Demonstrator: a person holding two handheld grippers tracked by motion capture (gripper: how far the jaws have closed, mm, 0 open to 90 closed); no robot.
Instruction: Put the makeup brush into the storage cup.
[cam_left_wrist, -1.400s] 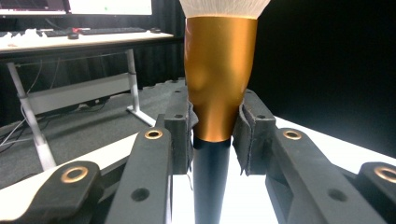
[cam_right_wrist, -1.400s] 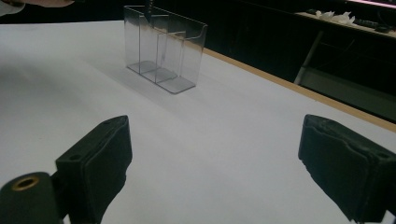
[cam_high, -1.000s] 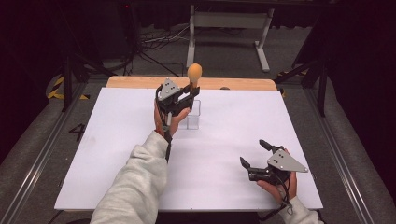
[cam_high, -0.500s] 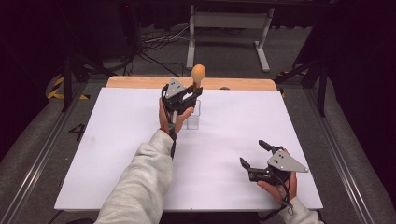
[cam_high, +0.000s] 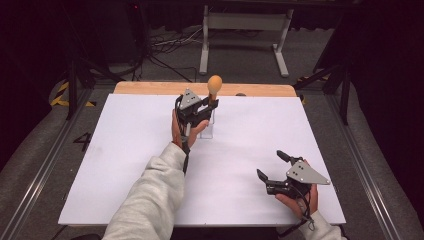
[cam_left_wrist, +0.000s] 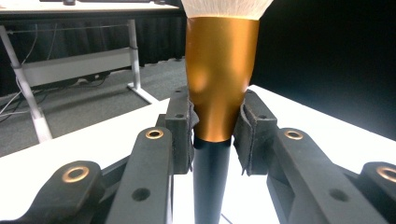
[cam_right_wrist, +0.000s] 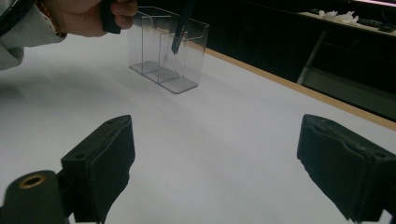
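A makeup brush (cam_high: 215, 85) with a pale tuft, copper ferrule (cam_left_wrist: 219, 79) and black handle stands upright in my left gripper (cam_high: 210, 106), which is shut on it just below the ferrule (cam_left_wrist: 215, 135). It hangs over a clear acrylic holder (cam_high: 207, 129) with upright compartments at the middle back of the white table. In the right gripper view the handle's tip (cam_right_wrist: 176, 44) dips into the top of the holder (cam_right_wrist: 163, 70). My right gripper (cam_high: 270, 164) rests low at the front right, open, nothing between its pads (cam_right_wrist: 224, 163).
The white table top (cam_high: 125, 150) has a wooden strip (cam_high: 150, 88) along its far edge. A metal stand (cam_high: 245, 30) and cables lie on the dark floor beyond. A sleeved forearm (cam_high: 150, 200) crosses the table's front middle.
My left gripper has carried the brush slightly right and lower over the holder. The right gripper has stayed where it was.
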